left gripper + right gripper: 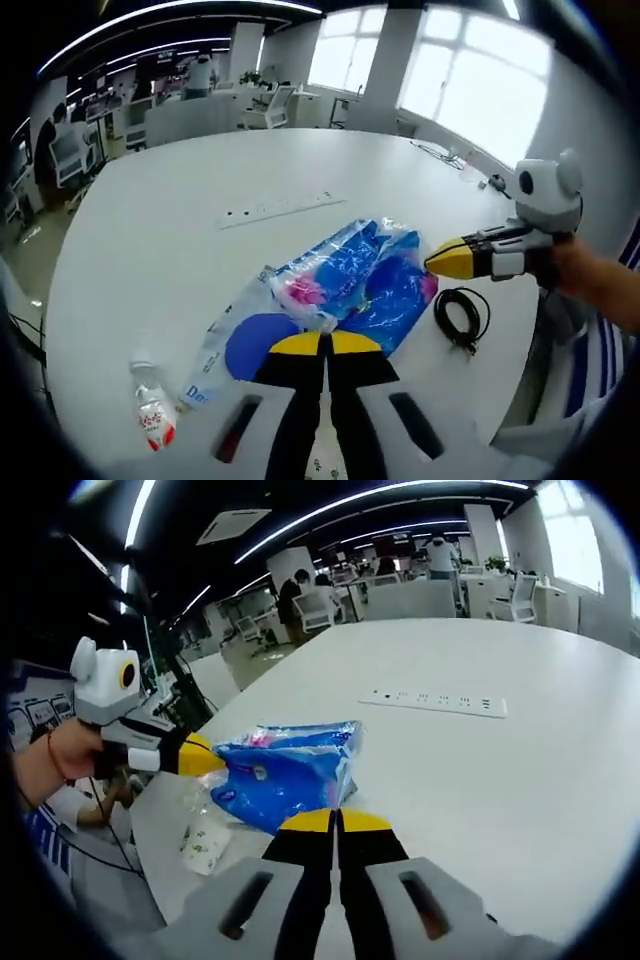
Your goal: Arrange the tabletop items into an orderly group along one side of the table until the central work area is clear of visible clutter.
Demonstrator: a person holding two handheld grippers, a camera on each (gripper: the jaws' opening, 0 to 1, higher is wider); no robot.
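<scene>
bags heaped on the white table, both grippers close by

bright open office all round: tall windows at the upper right of the left gripper view, desks and chairs along the upper left, ceiling light strips overhead. a big white round table [180, 230] takes up the middle of both views.

in the left gripper view, a heap of blue plastic bags [365, 280] with pink patches lies at centre, just above the left gripper [323, 343], whose yellow-tipped black jaws are pressed together with nothing between them. a clear wrapper with a blue disc [240, 345] lies touching the heap on its lower left side. a small plastic bottle [153, 405] with a red label lies on its side at the lower left, apart from the heap. a coiled black cable [462, 317] sits to the right of the bags, near the table edge. a white power strip [280, 208] lies flat above the heap, well apart from it.

the right gripper [450, 260] comes in from the right edge of that view, held by a hand [590, 280], its yellow tip at the bags' right edge; i cannot tell whether it touches them.

in the right gripper view, the right gripper [337, 823] sits at bottom centre, jaws closed and empty, with the blue bags just above. the left gripper enters from the left edge with its yellow tip at the bags. the power strip lies at right of centre.
</scene>
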